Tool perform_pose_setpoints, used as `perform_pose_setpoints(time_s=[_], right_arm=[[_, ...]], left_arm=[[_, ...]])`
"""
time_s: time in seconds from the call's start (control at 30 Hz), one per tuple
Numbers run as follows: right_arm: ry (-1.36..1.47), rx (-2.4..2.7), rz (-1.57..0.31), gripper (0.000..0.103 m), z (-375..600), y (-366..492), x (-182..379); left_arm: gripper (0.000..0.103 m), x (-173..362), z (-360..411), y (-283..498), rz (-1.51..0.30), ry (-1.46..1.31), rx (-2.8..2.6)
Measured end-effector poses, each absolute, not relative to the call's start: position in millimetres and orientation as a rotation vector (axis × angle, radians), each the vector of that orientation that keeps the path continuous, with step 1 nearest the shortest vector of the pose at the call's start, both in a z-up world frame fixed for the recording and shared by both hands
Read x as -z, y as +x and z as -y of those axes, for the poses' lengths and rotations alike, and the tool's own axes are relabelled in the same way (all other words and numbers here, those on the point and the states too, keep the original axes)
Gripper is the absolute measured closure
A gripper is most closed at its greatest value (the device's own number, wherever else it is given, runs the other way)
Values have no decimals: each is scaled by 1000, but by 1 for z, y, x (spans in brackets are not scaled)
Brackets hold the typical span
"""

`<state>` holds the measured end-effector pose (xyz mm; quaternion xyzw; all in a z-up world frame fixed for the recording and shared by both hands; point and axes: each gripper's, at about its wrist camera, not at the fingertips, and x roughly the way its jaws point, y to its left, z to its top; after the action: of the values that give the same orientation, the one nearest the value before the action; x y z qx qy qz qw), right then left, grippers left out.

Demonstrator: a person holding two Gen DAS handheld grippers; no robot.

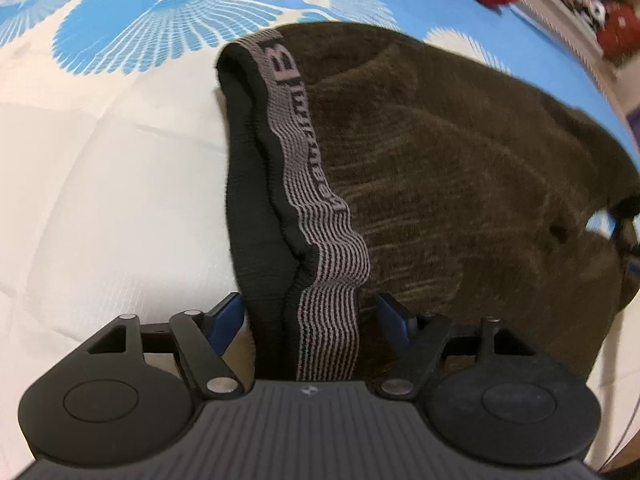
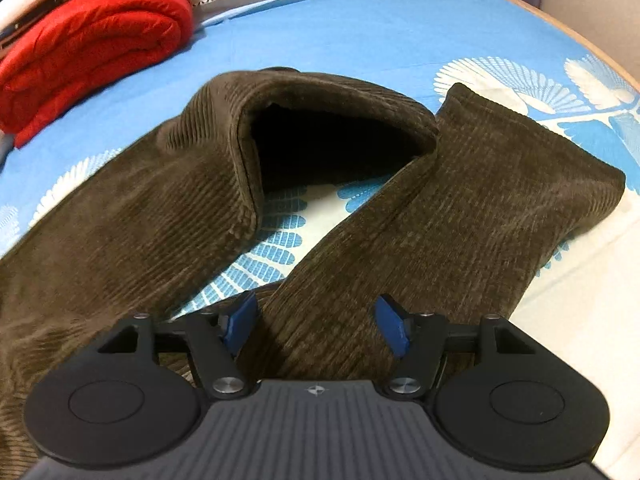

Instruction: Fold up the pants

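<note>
Both claws gape, released: the left claw [image 1: 310, 316] straddles the pants' [image 1: 460, 184] waistband [image 1: 308, 184], the right claw [image 2: 316, 322] a leg [image 2: 440, 224], on the bed [image 2: 380, 28].

Soft, even indoor light is falling on both views, casting only faint shadows and no hard glare. Fisheye distortion is bowing the blue and white bedspread [image 1: 120, 152] into a dome, strongest toward 10 and 2 o'clock. In the left wrist view, motion blur is smearing the corduroy pants [image 1: 460, 168] toward 3 o'clock. In the right wrist view, the open leg cuff [image 2: 332, 148] is sinking into black shadow, and the red quilt [image 2: 96, 48] at 10 o'clock is looking slightly soft.
</note>
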<state>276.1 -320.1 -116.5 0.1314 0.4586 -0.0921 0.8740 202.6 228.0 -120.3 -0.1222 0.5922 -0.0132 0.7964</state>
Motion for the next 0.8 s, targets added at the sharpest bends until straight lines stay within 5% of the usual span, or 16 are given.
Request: perform_pose_setpoints(time_s=[0.13, 0.17, 0.3, 0.8], right_arm=[[275, 167, -951, 77, 319, 276, 115], [280, 175, -951, 88, 322, 273, 112], [247, 157, -939, 91, 333, 254, 92], [54, -187, -1146, 91, 389, 82, 82]], left_arm=[[45, 122, -223, 200, -1269, -180, 27], [55, 121, -224, 199, -1262, -170, 23], [83, 110, -231, 193, -1229, -190, 19], [103, 62, -251, 150, -1082, -74, -65]])
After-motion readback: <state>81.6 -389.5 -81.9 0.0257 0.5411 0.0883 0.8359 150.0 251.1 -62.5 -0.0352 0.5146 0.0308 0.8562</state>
